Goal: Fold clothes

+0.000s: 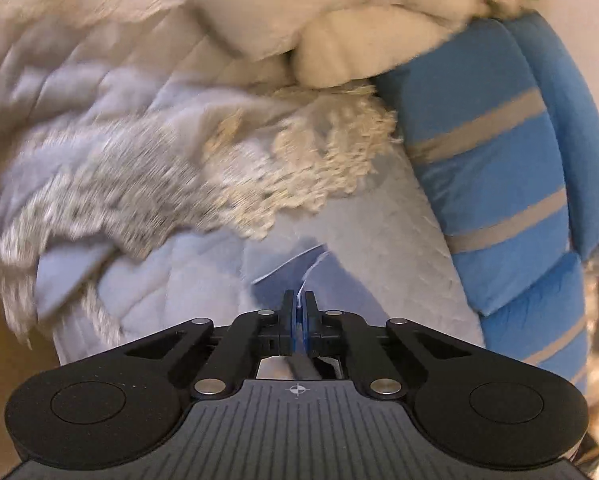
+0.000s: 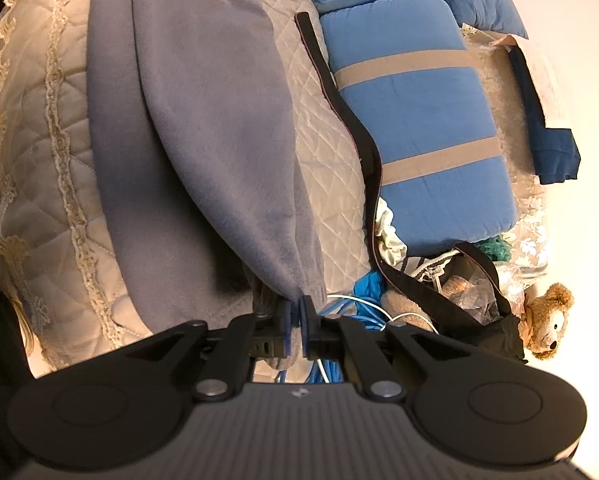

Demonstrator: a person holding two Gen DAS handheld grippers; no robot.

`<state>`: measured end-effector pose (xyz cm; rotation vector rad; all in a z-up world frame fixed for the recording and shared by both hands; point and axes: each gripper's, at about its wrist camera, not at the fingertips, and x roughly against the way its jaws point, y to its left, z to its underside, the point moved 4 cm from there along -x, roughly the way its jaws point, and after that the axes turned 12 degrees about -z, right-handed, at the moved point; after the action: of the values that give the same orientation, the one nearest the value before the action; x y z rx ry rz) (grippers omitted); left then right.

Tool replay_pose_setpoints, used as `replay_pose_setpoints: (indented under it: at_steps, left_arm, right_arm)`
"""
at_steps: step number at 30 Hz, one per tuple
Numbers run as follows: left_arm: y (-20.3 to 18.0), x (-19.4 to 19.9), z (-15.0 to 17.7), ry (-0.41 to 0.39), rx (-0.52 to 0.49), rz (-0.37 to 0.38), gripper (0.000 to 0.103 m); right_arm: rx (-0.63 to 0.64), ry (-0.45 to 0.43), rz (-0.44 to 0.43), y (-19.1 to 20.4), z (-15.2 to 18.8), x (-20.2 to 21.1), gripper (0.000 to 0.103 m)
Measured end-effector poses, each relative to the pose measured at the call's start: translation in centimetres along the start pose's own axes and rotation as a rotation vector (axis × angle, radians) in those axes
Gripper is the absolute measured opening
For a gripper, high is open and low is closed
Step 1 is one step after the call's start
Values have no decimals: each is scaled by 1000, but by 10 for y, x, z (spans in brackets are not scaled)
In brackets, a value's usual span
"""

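Note:
A grey-lavender fleece garment (image 2: 203,128) hangs in long folds over the quilted bed. My right gripper (image 2: 298,314) is shut on its bunched lower end, and cloth fills the narrow gap between the blue pads. In the blurred left wrist view a flat corner of the same bluish-grey garment (image 1: 283,280) lies just past my left gripper (image 1: 298,304). Its jaws are pressed together on the cloth's thin edge, and a white thread (image 1: 313,266) runs out from between them.
A blue cushion with beige stripes (image 1: 495,168) (image 2: 415,120) lies to the right. The quilted cover with lace trim (image 1: 111,112) (image 2: 39,128) spreads left. A cream plush (image 1: 359,52), a black bag strap (image 2: 353,128), blue cables (image 2: 339,316), a teddy bear (image 2: 547,324) and a navy garment (image 2: 555,156) lie nearby.

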<state>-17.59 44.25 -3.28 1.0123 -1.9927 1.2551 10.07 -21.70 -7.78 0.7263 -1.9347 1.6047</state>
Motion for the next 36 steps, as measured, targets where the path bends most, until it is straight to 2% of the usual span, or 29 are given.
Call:
replay_pose_setpoints:
  at_steps: [7, 10, 13, 18, 21, 24, 26, 32, 36]
  left_arm:
    - [-52, 27, -14, -166, -363, -61, 2]
    - [-55, 20, -9, -191, -473, -127, 2]
    - [-44, 3, 3, -133, -500, -197, 2]
    - [-21, -10, 12, -25, -409, -233, 6]
    - [-25, 4, 14, -48, -413, -247, 10]
    - [-52, 31, 26, -134, -511, -245, 35]
    - [-82, 46, 43, -190, -622, -222, 56]
    - [-194, 74, 130, -305, -987, -117, 69]
    - [-270, 82, 220, -312, -1235, 35, 70]
  right_arm:
    - [-2, 3, -1, 2, 0, 0, 22]
    - [-10, 4, 2, 2, 0, 0, 22]
    - [-18, 5, 1, 2, 2, 1, 22]
    - [-28, 0, -1, 2, 5, 3, 22]
    - [-32, -11, -10, 1, 6, 3, 22]
    - [-24, -23, -16, 1, 6, 4, 19]
    - [-19, -29, -21, 1, 6, 4, 18]
    - [-12, -39, -37, 2, 8, 4, 18]
    - [3, -39, -38, 3, 8, 4, 18]
